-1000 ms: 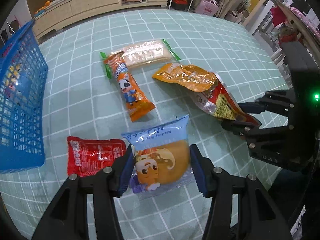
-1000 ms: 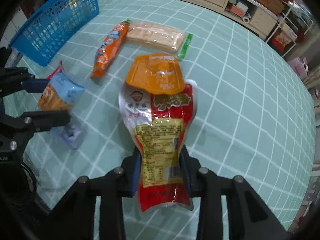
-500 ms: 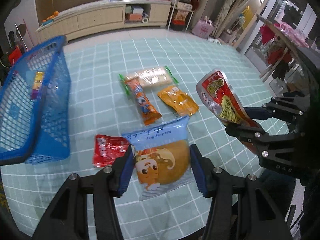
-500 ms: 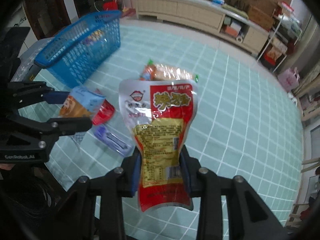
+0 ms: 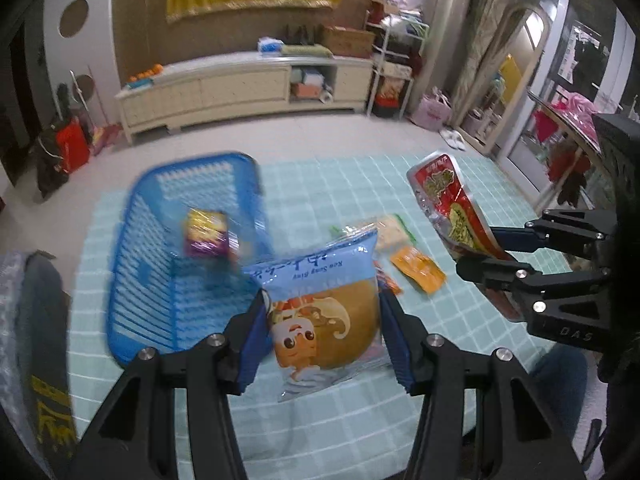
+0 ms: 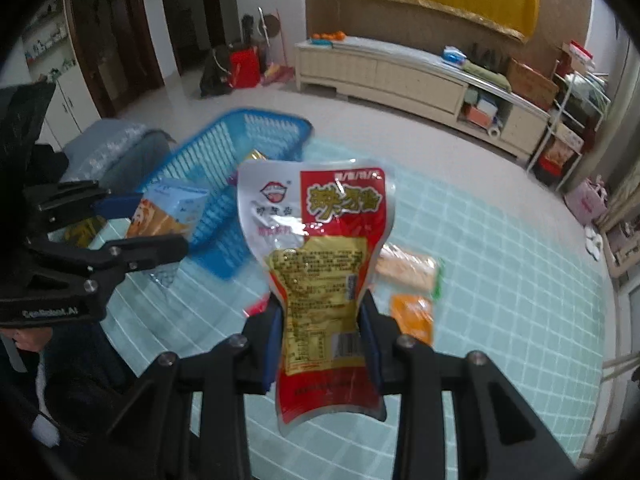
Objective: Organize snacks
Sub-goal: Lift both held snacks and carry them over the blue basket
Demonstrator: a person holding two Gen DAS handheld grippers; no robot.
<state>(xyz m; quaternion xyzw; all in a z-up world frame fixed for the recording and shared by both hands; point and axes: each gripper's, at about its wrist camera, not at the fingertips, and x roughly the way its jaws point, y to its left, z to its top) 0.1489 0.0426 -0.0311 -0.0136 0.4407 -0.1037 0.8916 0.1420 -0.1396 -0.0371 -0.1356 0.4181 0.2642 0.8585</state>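
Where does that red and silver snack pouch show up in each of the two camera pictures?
Left wrist view: the red and silver pouch is at the right, seen side-on, clamped in the right gripper.
Right wrist view: the same pouch fills the centre, upright, pinched low down by that gripper.
Shared landmark: the blue basket, left of the pouch in both.

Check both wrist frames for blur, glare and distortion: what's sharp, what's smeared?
Left wrist view: blue bun packet in the left gripper is sharp; blue basket and the purple pack in it are motion-smeared; heavy fisheye curvature, dark corners. Right wrist view: red pouch in the right gripper is crisp with glare on its foil; basket rim is smeared.
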